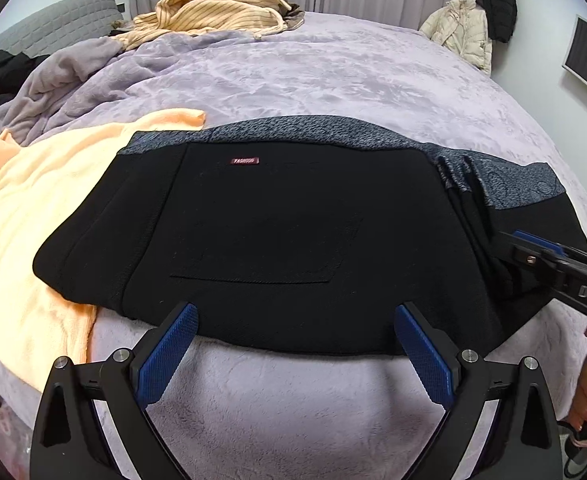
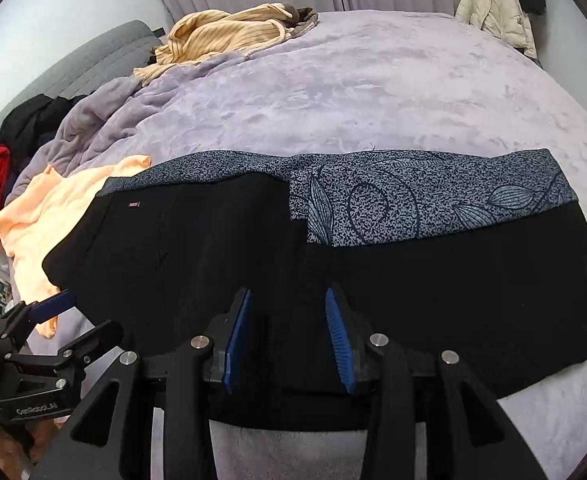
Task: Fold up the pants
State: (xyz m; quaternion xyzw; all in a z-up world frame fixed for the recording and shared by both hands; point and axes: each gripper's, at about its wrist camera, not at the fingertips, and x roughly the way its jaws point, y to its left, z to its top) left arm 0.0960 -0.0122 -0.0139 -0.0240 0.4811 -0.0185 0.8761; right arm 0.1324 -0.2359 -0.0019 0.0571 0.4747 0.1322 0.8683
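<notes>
The black pants, with a patterned grey lining turned out along the far edge, are laid flat across the lilac bedspread, partly over a peach garment. A lengthwise fold is judged complete; the crosswise fold is not yet made. The left gripper is held spread wide at the near hem, with nothing between its pads. The right gripper is held partly open over the black cloth; no pinch is seen. For the next move, a grasp on one end of the pants is required, and that end is to be carried over the other.
</notes>
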